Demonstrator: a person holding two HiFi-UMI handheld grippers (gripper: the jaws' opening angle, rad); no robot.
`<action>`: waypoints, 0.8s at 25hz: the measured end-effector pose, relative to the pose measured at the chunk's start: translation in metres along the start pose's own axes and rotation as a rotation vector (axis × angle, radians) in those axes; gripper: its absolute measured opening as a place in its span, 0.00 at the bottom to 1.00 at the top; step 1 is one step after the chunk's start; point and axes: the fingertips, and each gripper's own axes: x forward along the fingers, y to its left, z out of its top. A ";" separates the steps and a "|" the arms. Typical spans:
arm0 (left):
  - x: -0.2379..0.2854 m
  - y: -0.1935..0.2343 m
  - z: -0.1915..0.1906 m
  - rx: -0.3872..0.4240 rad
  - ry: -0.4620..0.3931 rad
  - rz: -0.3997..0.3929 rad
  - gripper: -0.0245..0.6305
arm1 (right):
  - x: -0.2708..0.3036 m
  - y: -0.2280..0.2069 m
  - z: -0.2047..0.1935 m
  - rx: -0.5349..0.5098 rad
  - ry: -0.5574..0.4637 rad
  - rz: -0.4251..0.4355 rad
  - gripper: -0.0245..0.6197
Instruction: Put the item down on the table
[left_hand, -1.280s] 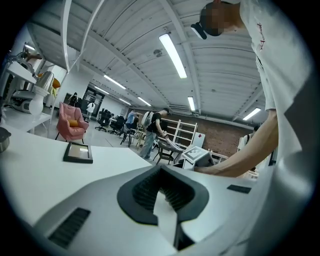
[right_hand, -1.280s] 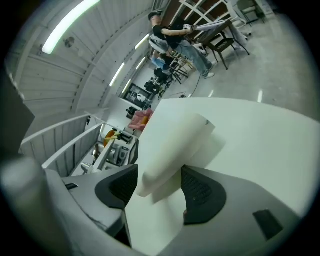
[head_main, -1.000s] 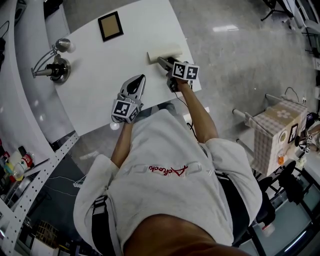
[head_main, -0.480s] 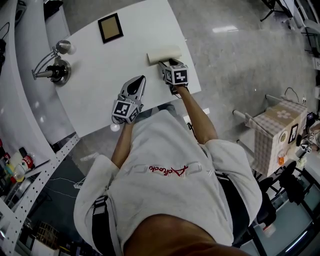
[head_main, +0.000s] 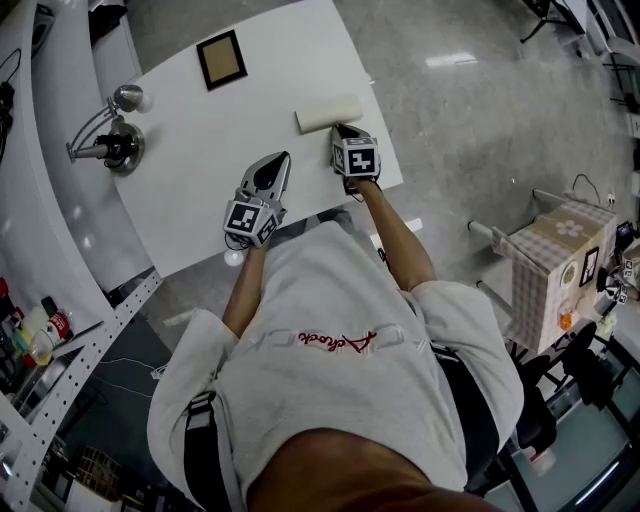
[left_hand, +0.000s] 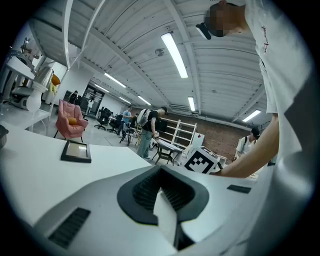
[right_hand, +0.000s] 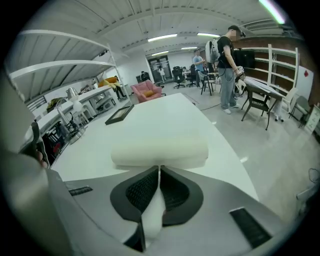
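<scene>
When looking down from above, can see a cream roll (head_main: 328, 113) lying flat on the white table (head_main: 190, 190), close to its right edge, with its length going from left to right. Just on the near side of it, can find the right gripper (head_main: 338, 129), tilted down and pointing at the middle of the roll. Can read its jaws as having just been closing, now together with only a thin slit, and with nothing between them. Cannot tell whether the tips touch the roll or only stand just beside it. Further left and nearer, can find the left gripper (head_main: 281, 157), low over the table and apart from the roll. Shows jaws together as well, holding nothing. Toward the far left part of the table, can see a dark frame (head_main: 220, 56) lying flat, well apart from both grippers.
</scene>
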 end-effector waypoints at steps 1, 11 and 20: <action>0.001 -0.001 0.000 0.002 0.000 -0.004 0.07 | -0.001 -0.001 0.000 0.003 -0.011 -0.006 0.05; 0.007 -0.007 0.005 0.043 0.010 -0.035 0.07 | -0.022 0.004 0.007 0.002 -0.108 0.025 0.05; 0.009 -0.010 0.020 0.079 -0.016 -0.066 0.07 | -0.078 0.047 0.066 -0.217 -0.371 0.051 0.05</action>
